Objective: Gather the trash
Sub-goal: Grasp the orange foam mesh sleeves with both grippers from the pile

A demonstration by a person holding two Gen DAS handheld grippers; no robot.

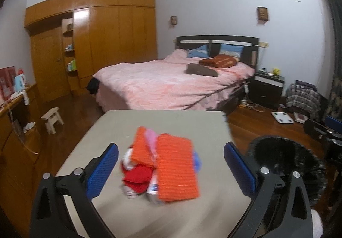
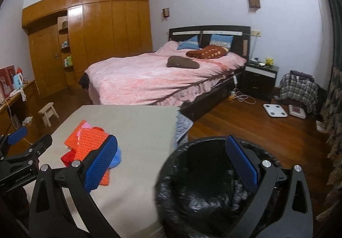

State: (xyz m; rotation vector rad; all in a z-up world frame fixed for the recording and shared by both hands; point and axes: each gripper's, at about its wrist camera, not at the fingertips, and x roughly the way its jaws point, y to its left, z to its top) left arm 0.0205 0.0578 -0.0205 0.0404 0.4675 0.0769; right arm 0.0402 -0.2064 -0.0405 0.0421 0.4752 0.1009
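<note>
A heap of trash (image 1: 164,165) lies on the beige table (image 1: 162,122): orange ribbed wrappers, a red piece, pink and blue scraps. My left gripper (image 1: 171,168) stands open with its blue pads on either side of the heap, not touching it. A black mesh bin (image 2: 205,186) stands at the table's right edge, also seen as the bin (image 1: 286,165) in the left wrist view. My right gripper (image 2: 173,162) is open above the bin's mouth, empty, with its left pad near the trash heap (image 2: 89,141). The left gripper (image 2: 19,137) shows at the far left.
A pink-covered bed (image 1: 175,81) stands beyond the table, a black nightstand (image 1: 267,86) beside it. A wooden wardrobe (image 1: 96,41) fills the back left wall. A small stool (image 1: 52,119), a white scale (image 1: 282,120) and a plaid bag (image 1: 303,96) rest on the wooden floor.
</note>
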